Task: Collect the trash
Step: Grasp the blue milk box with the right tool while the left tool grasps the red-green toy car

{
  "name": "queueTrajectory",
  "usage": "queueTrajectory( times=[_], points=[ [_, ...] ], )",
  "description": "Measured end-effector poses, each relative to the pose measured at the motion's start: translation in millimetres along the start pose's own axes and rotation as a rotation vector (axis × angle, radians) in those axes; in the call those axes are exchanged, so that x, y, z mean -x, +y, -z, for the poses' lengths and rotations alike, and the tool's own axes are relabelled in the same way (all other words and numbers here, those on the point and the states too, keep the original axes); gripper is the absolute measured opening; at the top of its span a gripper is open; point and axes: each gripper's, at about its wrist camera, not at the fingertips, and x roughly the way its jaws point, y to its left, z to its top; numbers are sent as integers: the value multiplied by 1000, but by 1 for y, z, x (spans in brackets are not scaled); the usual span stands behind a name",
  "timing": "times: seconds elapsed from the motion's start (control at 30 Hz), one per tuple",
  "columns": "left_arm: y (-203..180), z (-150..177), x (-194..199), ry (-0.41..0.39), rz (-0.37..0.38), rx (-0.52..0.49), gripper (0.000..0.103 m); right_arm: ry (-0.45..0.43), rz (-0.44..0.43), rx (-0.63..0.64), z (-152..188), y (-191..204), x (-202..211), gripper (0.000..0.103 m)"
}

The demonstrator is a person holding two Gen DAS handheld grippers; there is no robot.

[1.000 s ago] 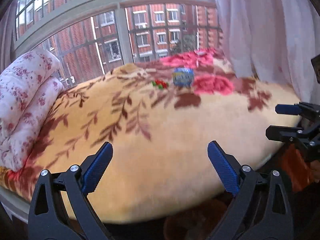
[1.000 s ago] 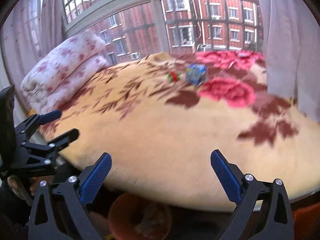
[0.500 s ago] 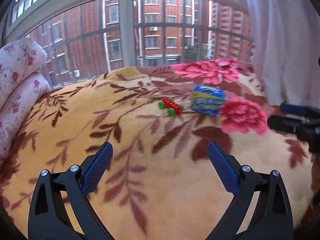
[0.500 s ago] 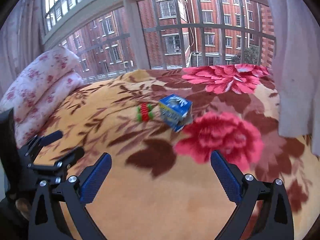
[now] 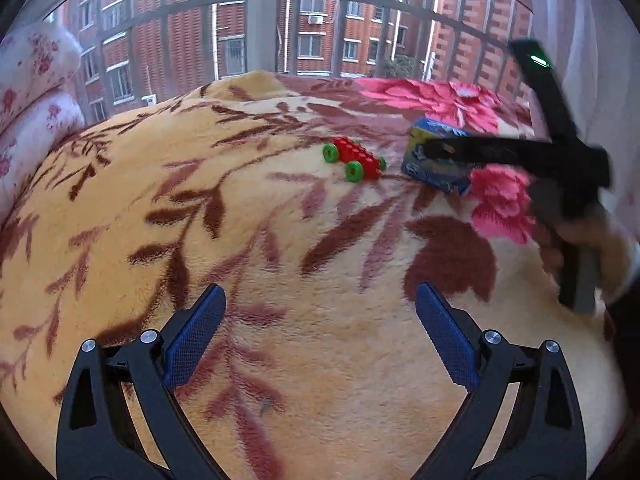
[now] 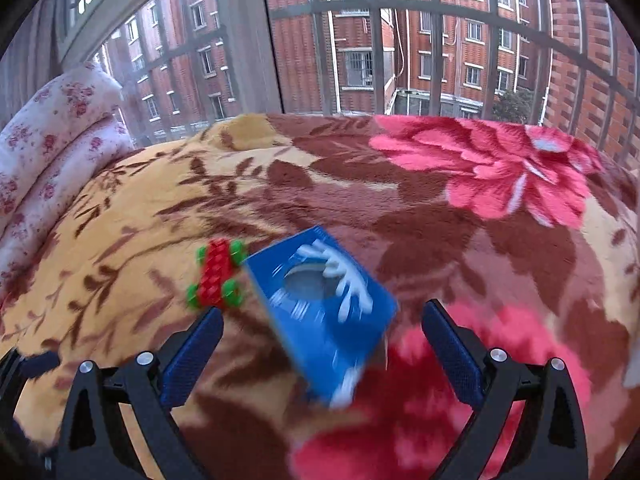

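Observation:
A blue carton [image 6: 324,312] lies on the floral blanket [image 6: 360,184], between the open jaws of my right gripper [image 6: 322,330] and not gripped. It also shows in the left wrist view [image 5: 434,166], partly hidden behind the right gripper's black body [image 5: 520,152]. A red toy car with green wheels [image 6: 216,274] sits just left of the carton; it also shows in the left wrist view [image 5: 354,156]. My left gripper [image 5: 320,336] is open and empty, above the blanket well short of the toy.
A folded pink-flowered quilt [image 6: 48,140] lies at the left. A barred window [image 6: 360,40] runs behind the bed. A white curtain [image 5: 592,40] hangs at the right.
Both grippers moved forward over the bed. The right gripper came up to the blue carton, which now sits between its jaws. The left gripper neared the toy car.

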Motion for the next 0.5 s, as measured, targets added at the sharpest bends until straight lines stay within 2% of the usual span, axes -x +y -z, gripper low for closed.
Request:
queueTrajectory(
  times=[0.23, 0.27, 0.3, 0.33, 0.4, 0.5],
  points=[
    [-6, 1, 2, -18, 4, -36, 93, 5, -6, -17, -4, -4, -24, 95],
    [-6, 1, 1, -14, 8, -34, 93, 14, -4, -18, -3, -4, -27, 85],
    [-5, 1, 0, -11, 11, -33, 93, 28, -3, -19, -1, -3, -30, 63],
    [-5, 1, 0, -10, 11, -31, 93, 53, -13, -20, 2, -2, -33, 61],
    [-5, 0, 0, -9, 11, -30, 93, 41, 31, -17, 6, 2, -30, 56],
    [-4, 0, -1, -2, 11, -25, 93, 36, 32, -64, 12, 3, -19, 55]
  ],
)
